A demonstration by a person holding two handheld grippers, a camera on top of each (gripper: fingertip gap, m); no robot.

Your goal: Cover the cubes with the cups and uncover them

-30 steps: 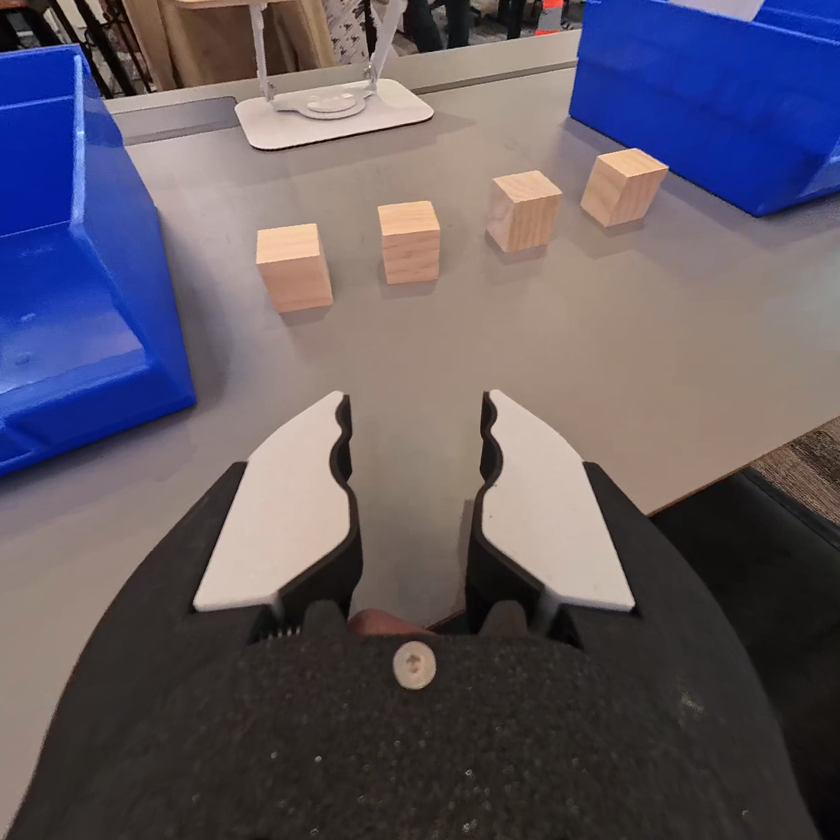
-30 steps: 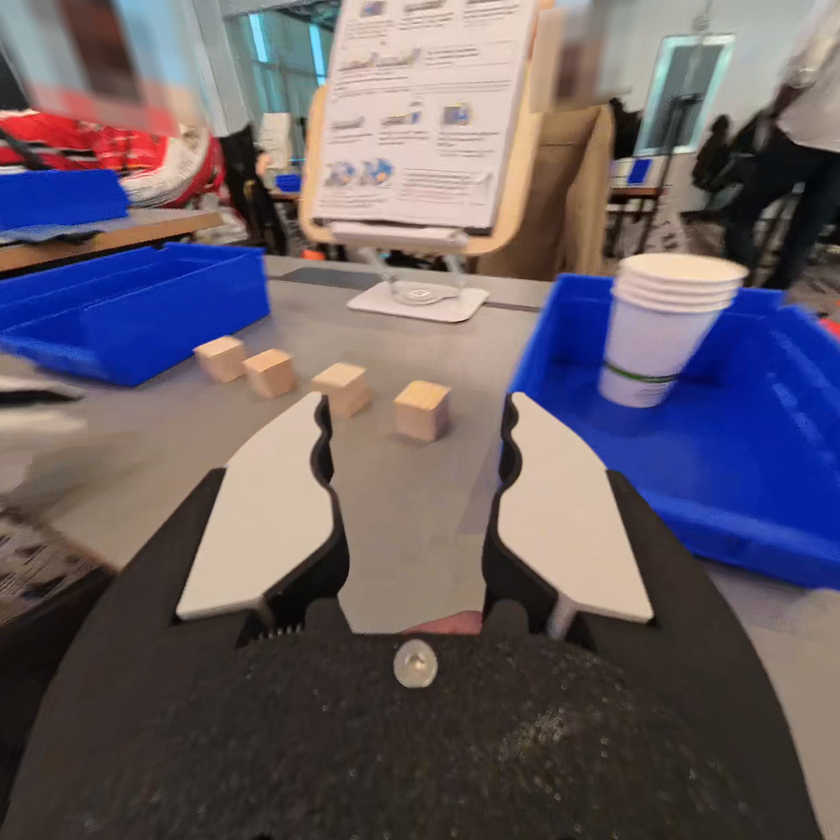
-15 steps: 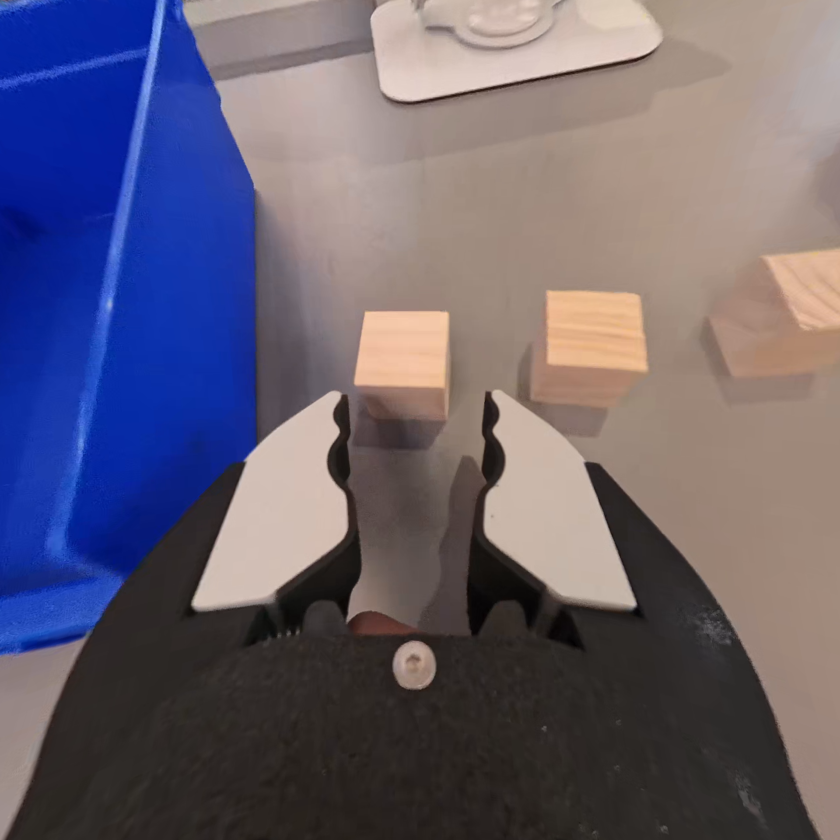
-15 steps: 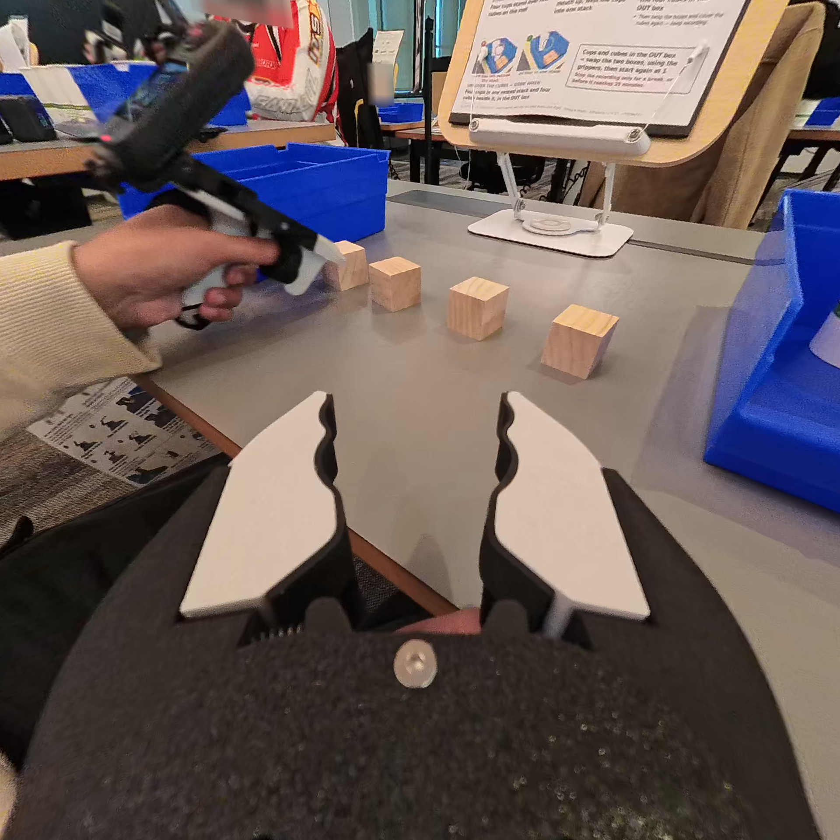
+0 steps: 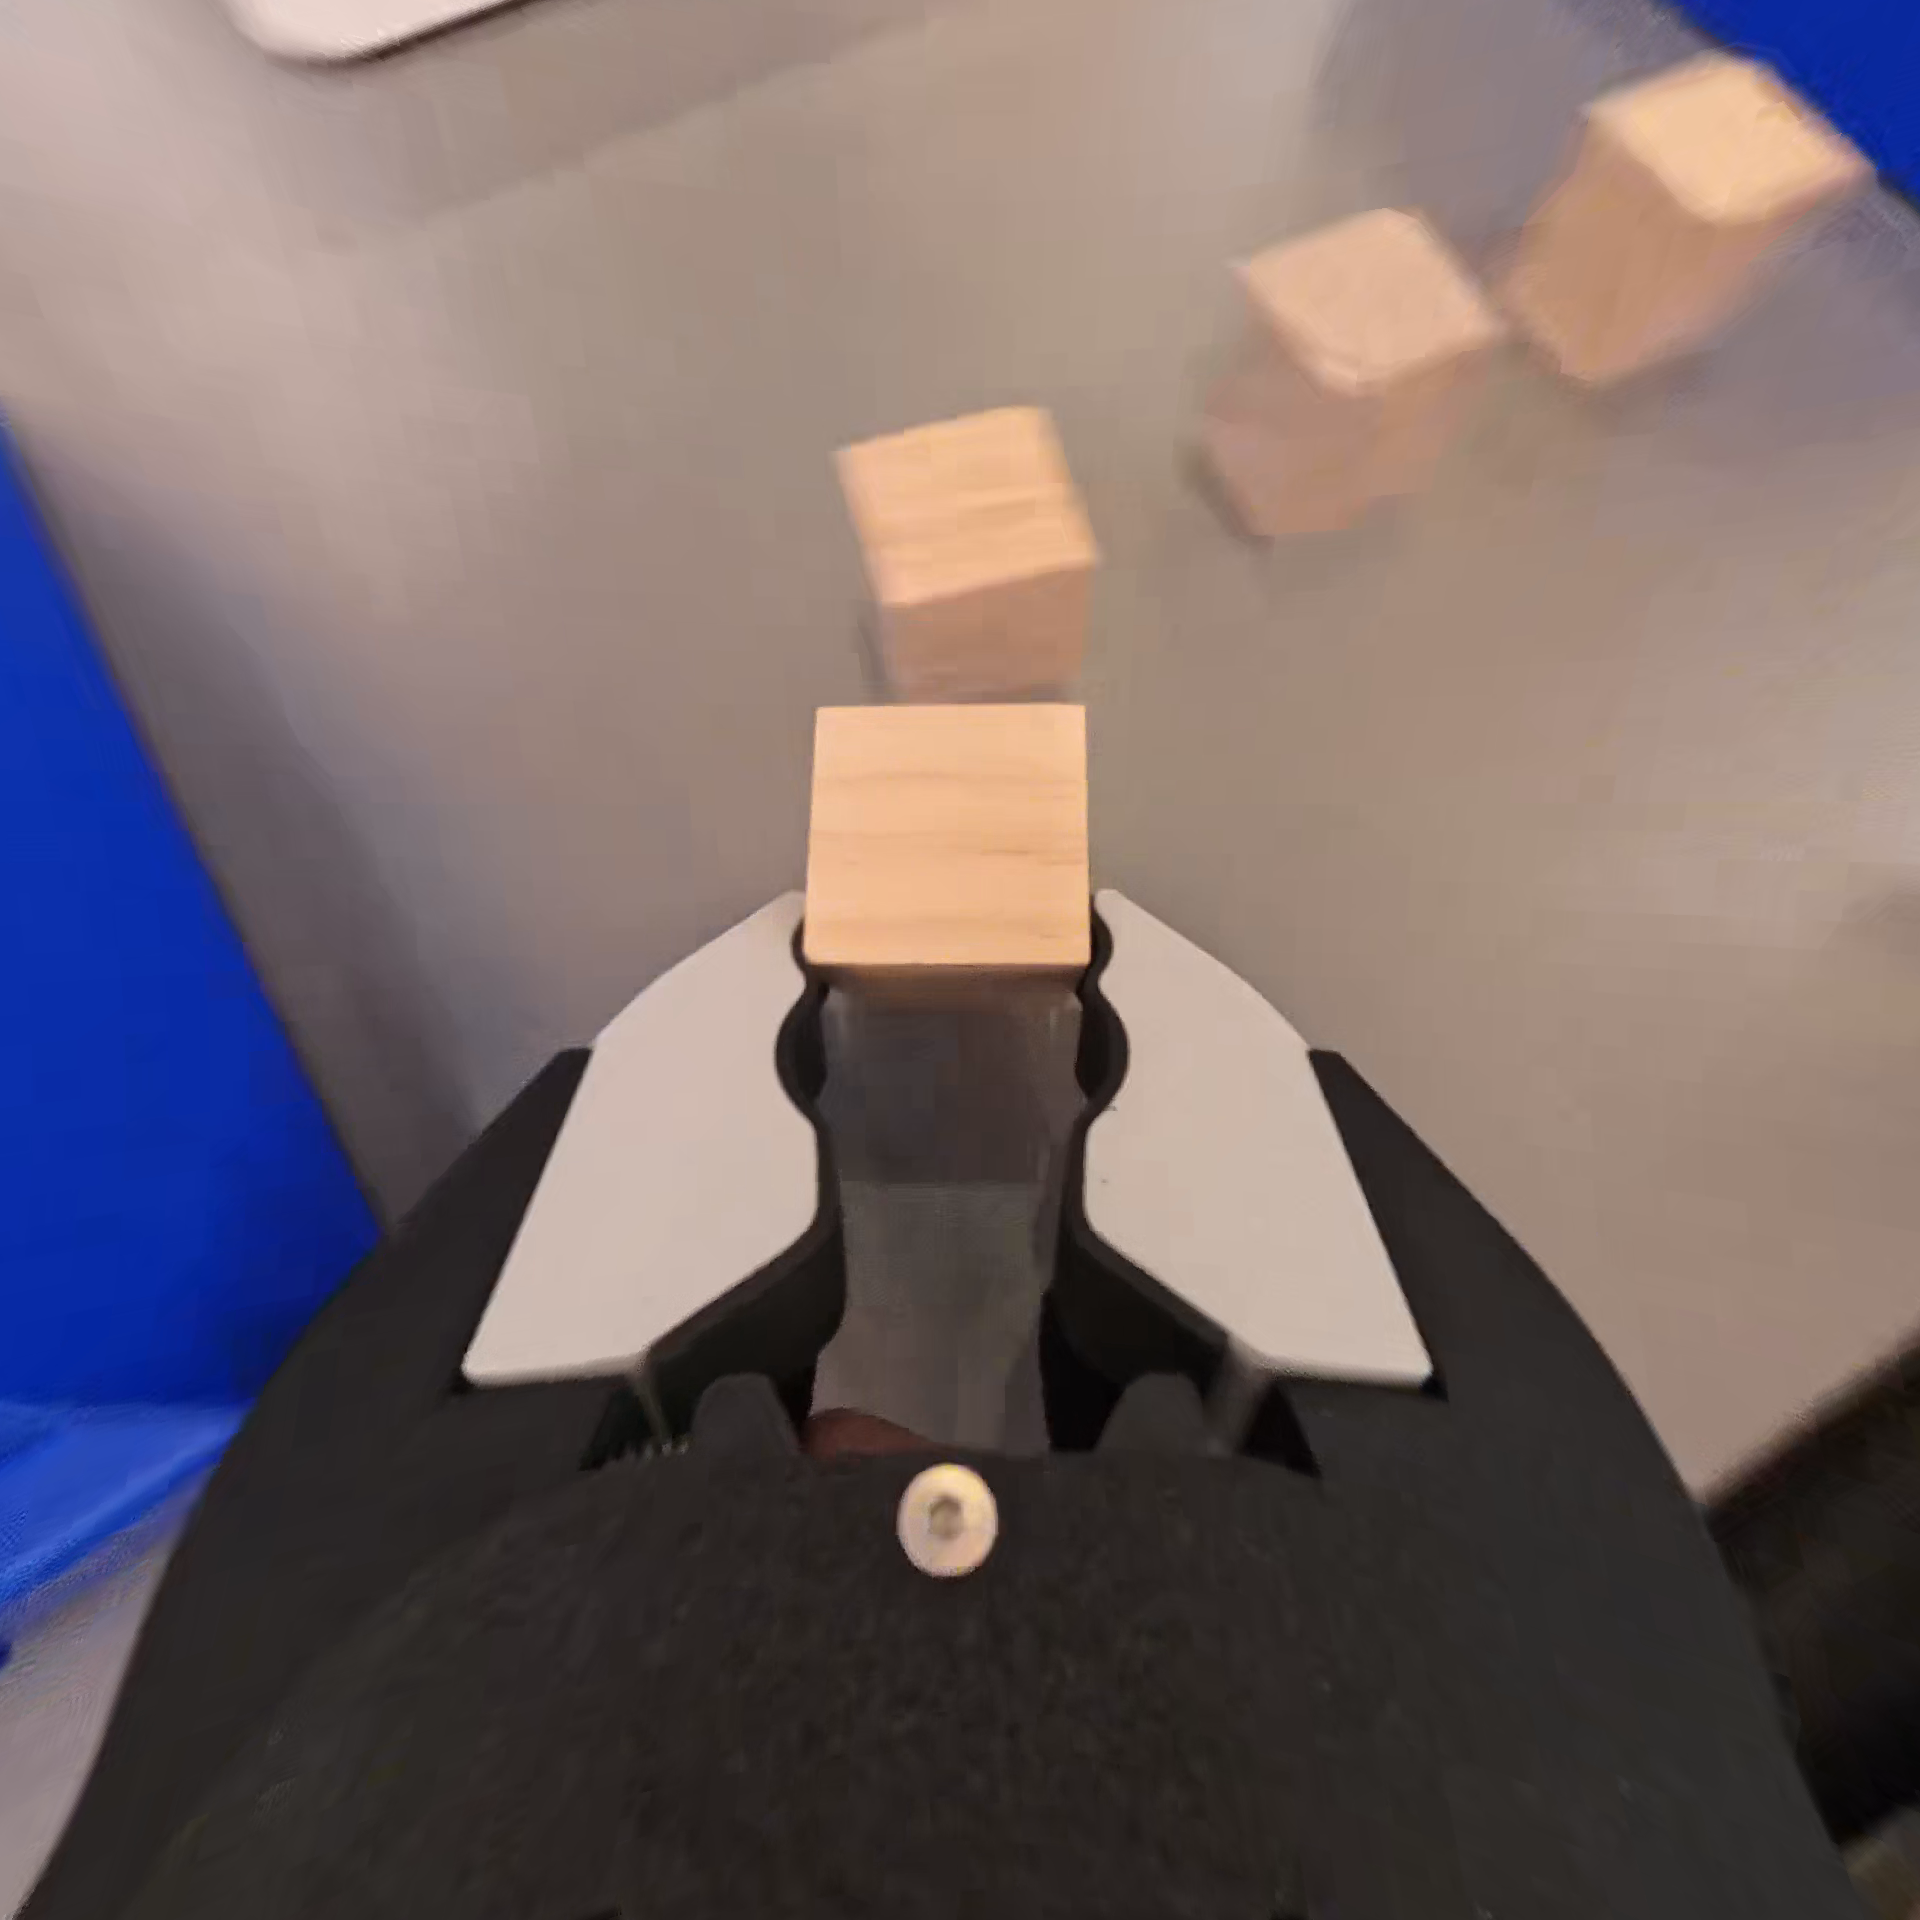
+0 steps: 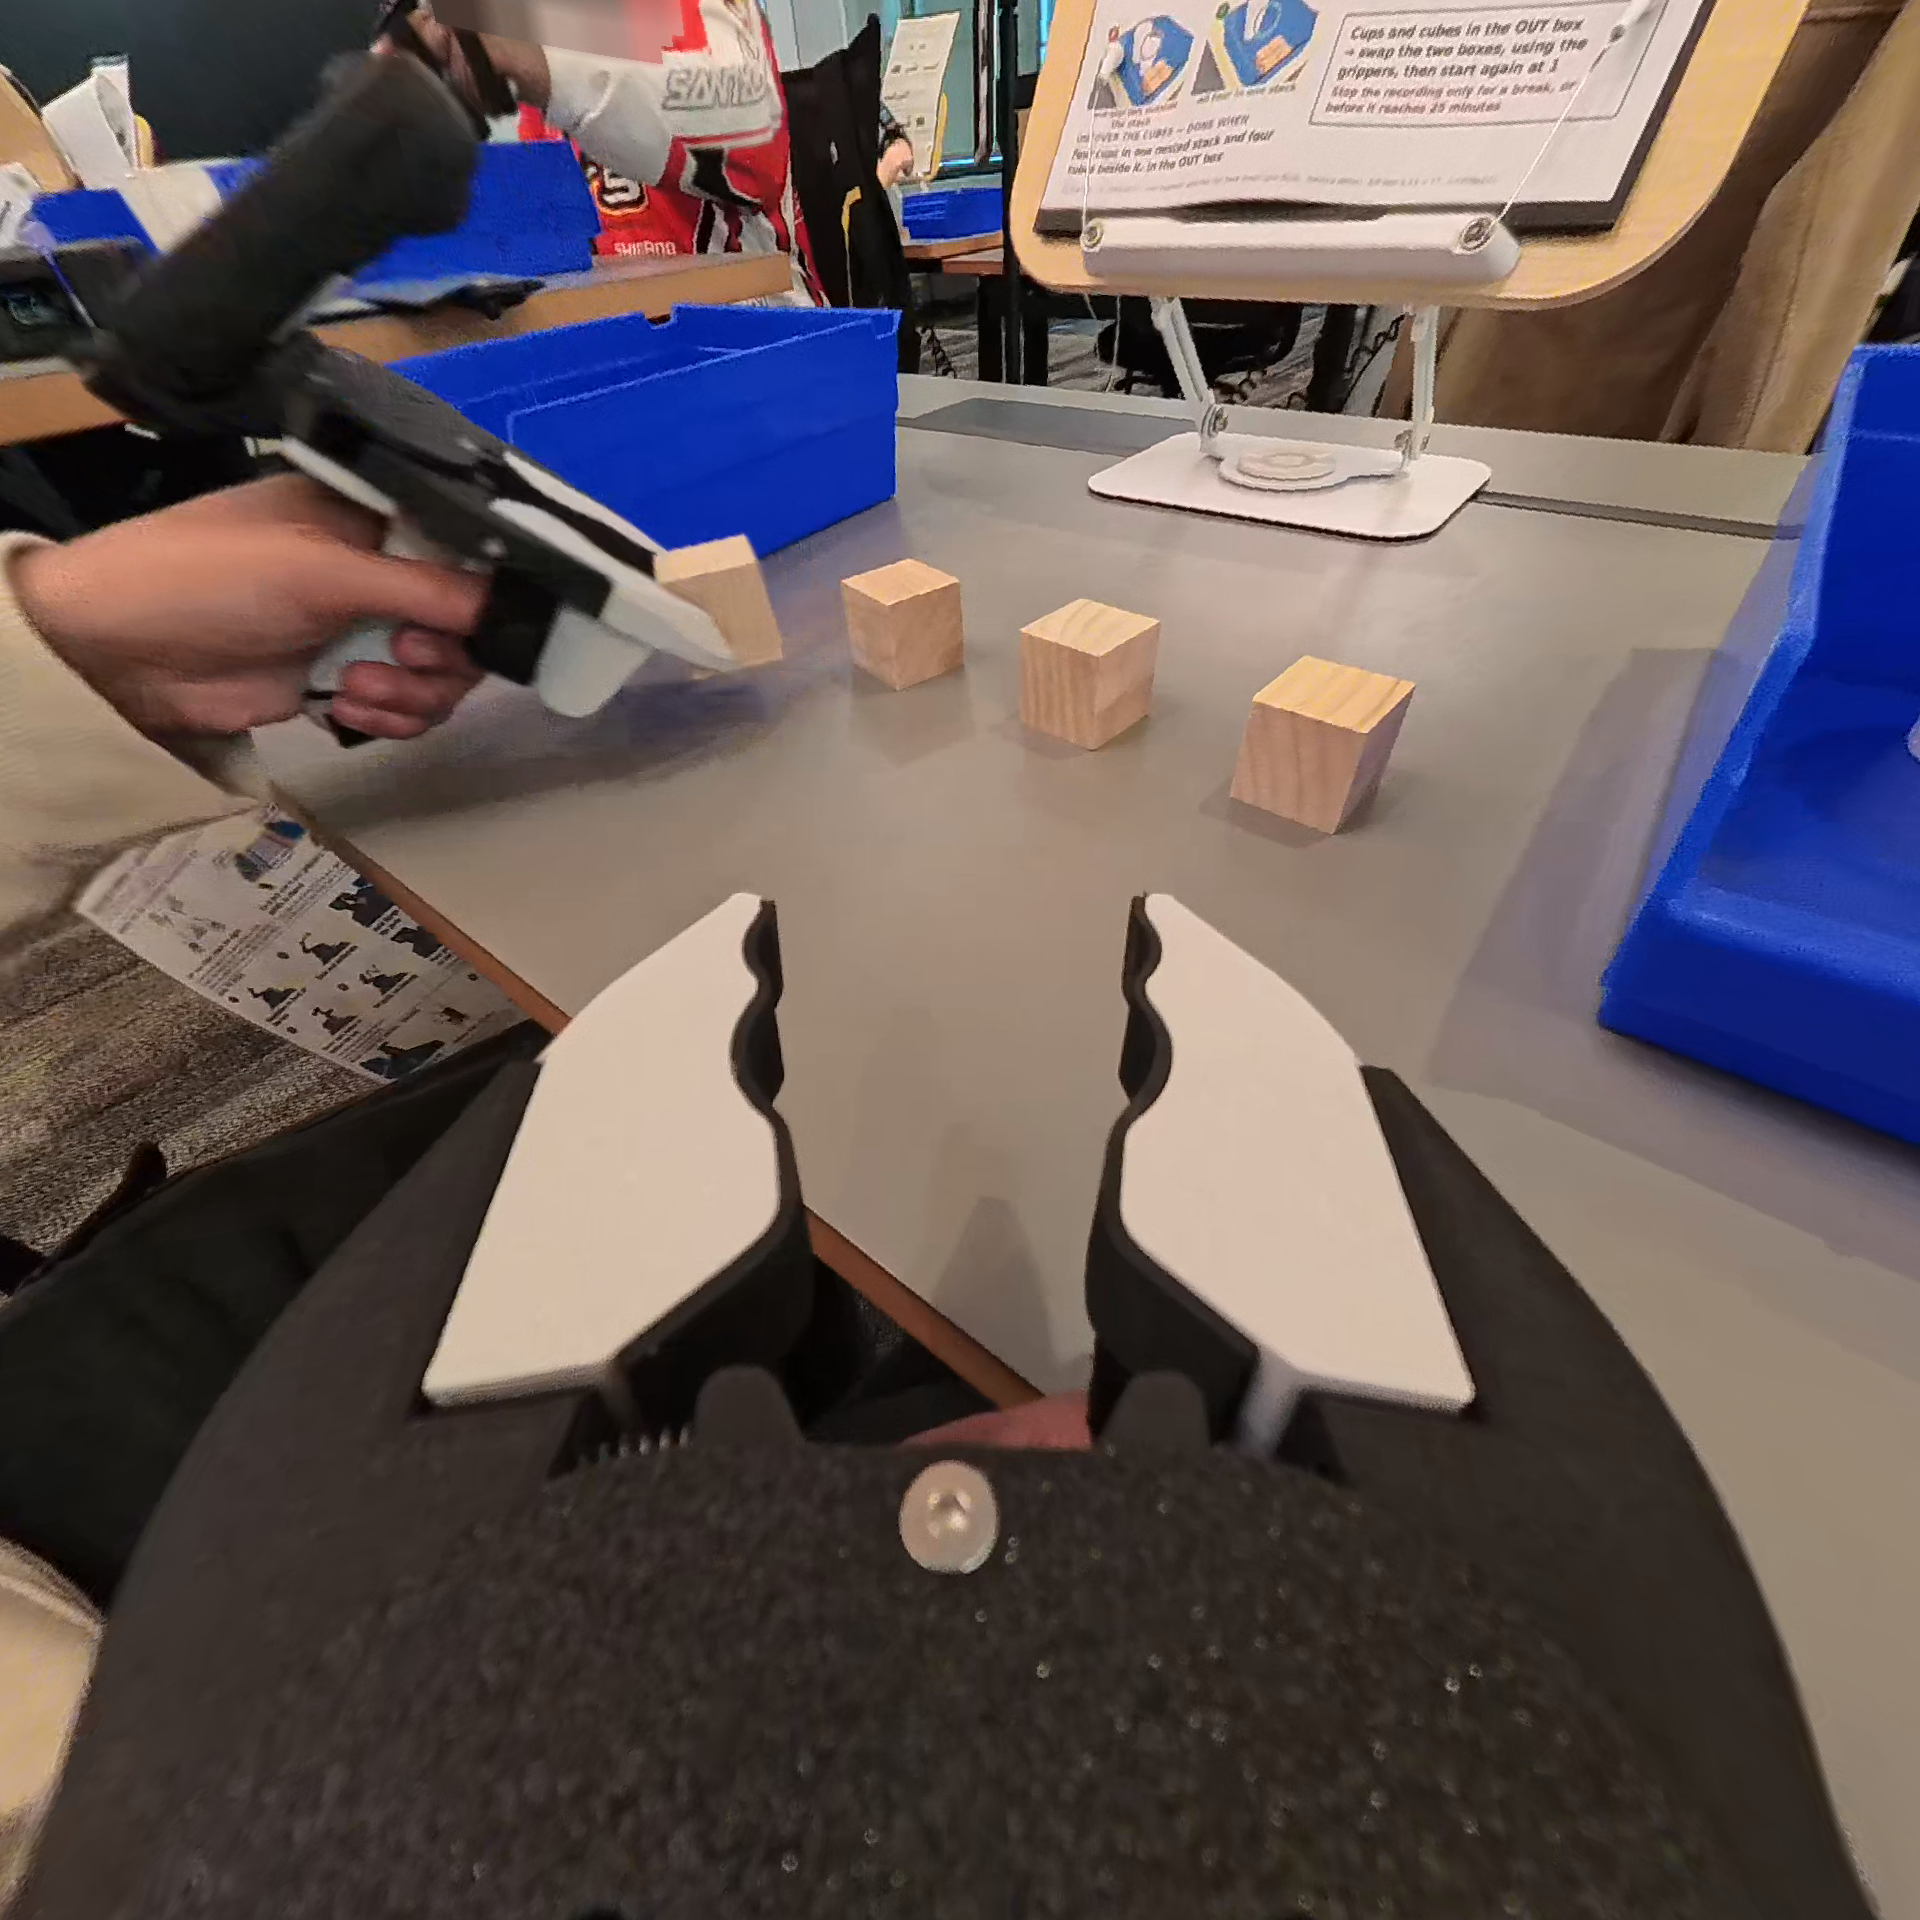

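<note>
Now, step: I judge this is clearing the cubes, not covering them; no cup shows.
Left gripper [image 5: 948, 961]: my jaws clamped on the end cube [image 5: 948, 836], just beside the left blue bin [image 6: 707, 416].
Right gripper [image 6: 951, 997]: my jaws apart, holding nothing, above the bench [image 6: 987, 914] edge.
Next: probably carry this cube into a bin, keeping the squeeze.
Count: four cubes, one held, three on the bench; two bins.
</note>
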